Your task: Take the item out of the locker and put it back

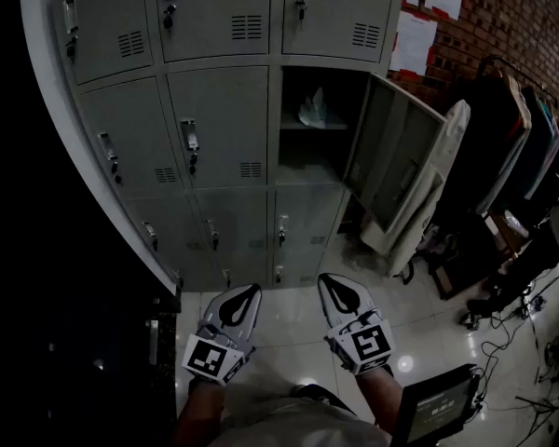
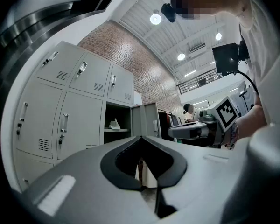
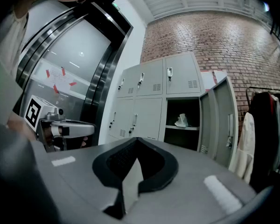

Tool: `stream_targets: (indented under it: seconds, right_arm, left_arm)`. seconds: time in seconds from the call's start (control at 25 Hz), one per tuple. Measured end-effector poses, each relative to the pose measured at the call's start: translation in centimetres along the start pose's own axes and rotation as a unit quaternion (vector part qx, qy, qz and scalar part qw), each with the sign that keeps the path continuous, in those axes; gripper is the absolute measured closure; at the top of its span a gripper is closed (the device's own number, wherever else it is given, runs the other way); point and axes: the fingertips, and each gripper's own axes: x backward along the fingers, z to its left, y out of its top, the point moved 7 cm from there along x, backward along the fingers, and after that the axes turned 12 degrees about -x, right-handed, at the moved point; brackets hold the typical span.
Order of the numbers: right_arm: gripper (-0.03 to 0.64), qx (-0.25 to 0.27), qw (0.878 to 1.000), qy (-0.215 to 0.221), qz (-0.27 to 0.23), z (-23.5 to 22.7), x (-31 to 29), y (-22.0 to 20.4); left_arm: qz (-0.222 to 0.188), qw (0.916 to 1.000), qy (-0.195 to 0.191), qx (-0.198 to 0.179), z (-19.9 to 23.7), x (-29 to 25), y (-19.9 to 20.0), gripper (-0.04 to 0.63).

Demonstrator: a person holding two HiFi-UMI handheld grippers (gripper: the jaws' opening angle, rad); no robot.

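A grey bank of lockers (image 1: pixel 214 128) fills the view ahead. One middle-row locker stands open, its door (image 1: pixel 396 161) swung out to the right. On its shelf lies a crumpled white item (image 1: pixel 314 110), also seen in the left gripper view (image 2: pixel 114 124) and the right gripper view (image 3: pixel 180 121). My left gripper (image 1: pixel 252 289) and right gripper (image 1: pixel 328 277) are held low, side by side over the floor, well short of the locker. Both are shut with nothing between the jaws; their tips meet in the left gripper view (image 2: pixel 141 136) and the right gripper view (image 3: pixel 137 139).
A white ironing board (image 1: pixel 438 175) leans just right of the open door. Behind it stands a rack of dark clothes (image 1: pixel 522 128). Cables (image 1: pixel 512 343) lie on the shiny tiled floor at right. A small screen (image 1: pixel 438 408) hangs at my right hip. A dark glass wall (image 1: pixel 37 296) runs along the left.
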Motion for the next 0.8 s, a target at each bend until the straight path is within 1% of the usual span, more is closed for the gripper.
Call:
stream_targets:
  seconds: [0.12,0.36,0.52,0.68,0.8]
  right_arm:
    - [0.612,-0.001,1.0,0.001,0.003,-1.1,-2.4,-0.4]
    - [0.612,-0.006,1.0,0.009,-0.015,-5.0,-8.4,-0.3]
    - [0.612,-0.004,1.0,0.02,-0.022,-9.5,-13.6,0.1]
    - [0.612,0.007,0.999,0.036,-0.032,-14.2,-18.9,2.5]
    - [0.612,0.005,0.999,0.028,-0.035,-17.6,-21.8,4.1]
  left_arm:
    - [0.001,1.0,0.0,0.004,1.7,-1.4,-1.2,0.595]
    - [0.002,0.9999,0.005,-0.009,5.6,-6.2,-3.4,0.595]
    - [-0.004,0.9995,0.008,-0.03,8.6,-11.8,-4.5,0.595]
    - [-0.012,0.9991,0.02,-0.035,12.4,-18.0,-4.6,0.595]
    - [-0.016,0.999,0.019,-0.038,14.3,-21.9,-4.7,0.595]
